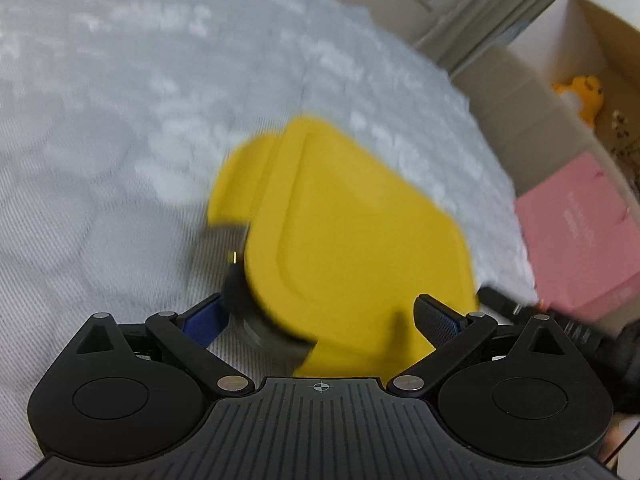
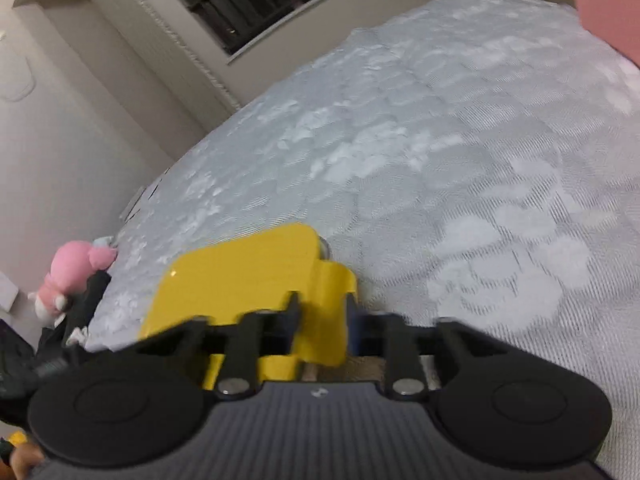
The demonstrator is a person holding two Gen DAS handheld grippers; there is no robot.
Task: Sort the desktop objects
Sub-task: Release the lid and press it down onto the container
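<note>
A yellow lid sits on a dark container that lies on a grey patterned tablecloth. The left wrist view is blurred. My left gripper is open wide, with one finger on each side of the container's near corner; no pad visibly presses on it. In the right wrist view the same yellow lid lies just in front of the gripper. My right gripper is shut on the lid's protruding tab. The container under the lid is almost hidden in that view.
A pink box stands off the table's right edge, with a yellow plush toy in a cardboard box behind it. A pink plush toy sits at the cloth's left edge. The pink box's corner shows top right. A window lies beyond the table.
</note>
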